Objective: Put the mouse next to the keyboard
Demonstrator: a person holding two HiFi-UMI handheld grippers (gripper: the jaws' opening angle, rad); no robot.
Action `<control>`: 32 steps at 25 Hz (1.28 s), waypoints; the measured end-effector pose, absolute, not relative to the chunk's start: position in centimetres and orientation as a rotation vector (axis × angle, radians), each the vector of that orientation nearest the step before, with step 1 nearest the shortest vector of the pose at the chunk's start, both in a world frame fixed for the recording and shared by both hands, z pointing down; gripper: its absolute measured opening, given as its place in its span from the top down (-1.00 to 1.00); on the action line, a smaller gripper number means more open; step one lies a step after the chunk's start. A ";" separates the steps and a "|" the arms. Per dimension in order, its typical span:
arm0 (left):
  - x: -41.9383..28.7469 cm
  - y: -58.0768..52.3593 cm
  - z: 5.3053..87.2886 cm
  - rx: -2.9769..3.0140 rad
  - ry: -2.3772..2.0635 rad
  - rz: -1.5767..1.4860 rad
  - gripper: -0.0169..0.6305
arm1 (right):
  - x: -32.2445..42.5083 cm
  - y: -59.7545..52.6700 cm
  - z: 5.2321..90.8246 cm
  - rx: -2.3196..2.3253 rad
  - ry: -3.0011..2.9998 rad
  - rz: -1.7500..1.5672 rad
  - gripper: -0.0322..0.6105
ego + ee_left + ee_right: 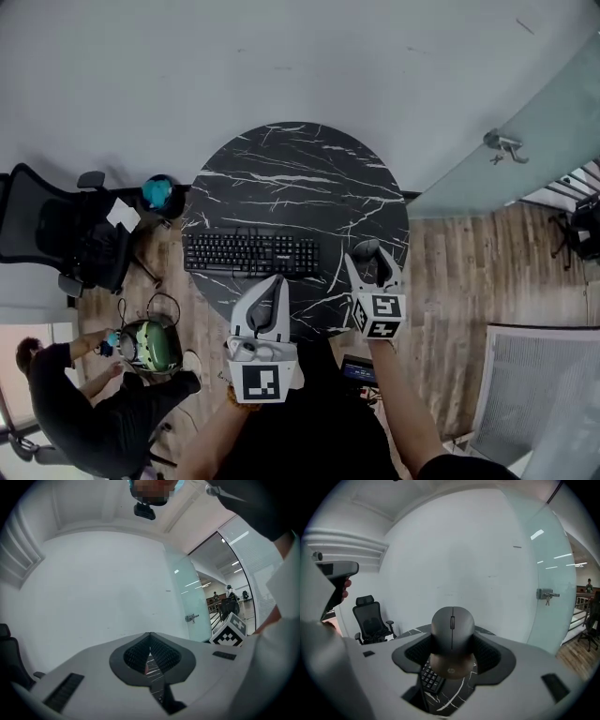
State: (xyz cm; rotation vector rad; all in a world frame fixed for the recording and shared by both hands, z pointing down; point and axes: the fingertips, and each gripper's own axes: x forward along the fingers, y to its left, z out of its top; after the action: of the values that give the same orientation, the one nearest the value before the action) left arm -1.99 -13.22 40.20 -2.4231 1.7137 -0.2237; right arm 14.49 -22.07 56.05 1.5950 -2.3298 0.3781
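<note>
A dark grey mouse [452, 637] sits clamped between the jaws of my right gripper [452, 656], held above the table with its wheel end pointing up. In the head view my right gripper [372, 255] hovers over the right part of the round black marble table [300, 169], just right of the black keyboard [250, 253]. A corner of the keyboard [430, 677] shows below the mouse. My left gripper [272, 292] hangs over the table's near edge, below the keyboard. Its jaws [150, 656] are pressed together with nothing between them.
A black office chair [66, 234] stands left of the table, with a teal round object [157, 191] beside it. A person in black [94, 412] crouches at the lower left with a green helmet-like thing [150, 345]. A glass door with a handle [504, 144] is at the right.
</note>
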 end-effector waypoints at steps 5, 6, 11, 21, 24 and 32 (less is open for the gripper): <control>-1.7 -13.4 41.3 -2.440 1.724 -0.277 0.91 | 15.1 -23.0 60.3 1.575 -2.273 0.486 0.01; -1.6 -13.3 41.5 -2.441 1.722 -0.288 0.91 | 15.3 -23.2 61.0 1.567 -2.262 0.500 0.01; -1.5 -13.4 41.9 -2.434 1.740 -0.299 0.91 | 15.6 -24.0 64.3 1.530 -2.214 0.576 0.02; -2.2 -14.1 42.5 -2.405 1.778 -0.335 0.91 | 15.7 -24.6 70.4 1.481 -2.126 0.727 0.01; -2.2 -14.4 42.6 -2.399 1.789 -0.334 0.91 | 15.7 -24.9 71.7 1.471 -2.102 0.762 0.02; -2.5 -14.6 43.0 -2.400 1.808 -0.348 0.91 | 15.5 -25.0 75.1 1.457 -2.034 0.859 0.01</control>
State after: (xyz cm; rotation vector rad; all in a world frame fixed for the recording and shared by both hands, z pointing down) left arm -2.45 -14.58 43.01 -2.3995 1.8081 -0.3480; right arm 15.52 -24.97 75.09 1.4571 -2.0338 0.8589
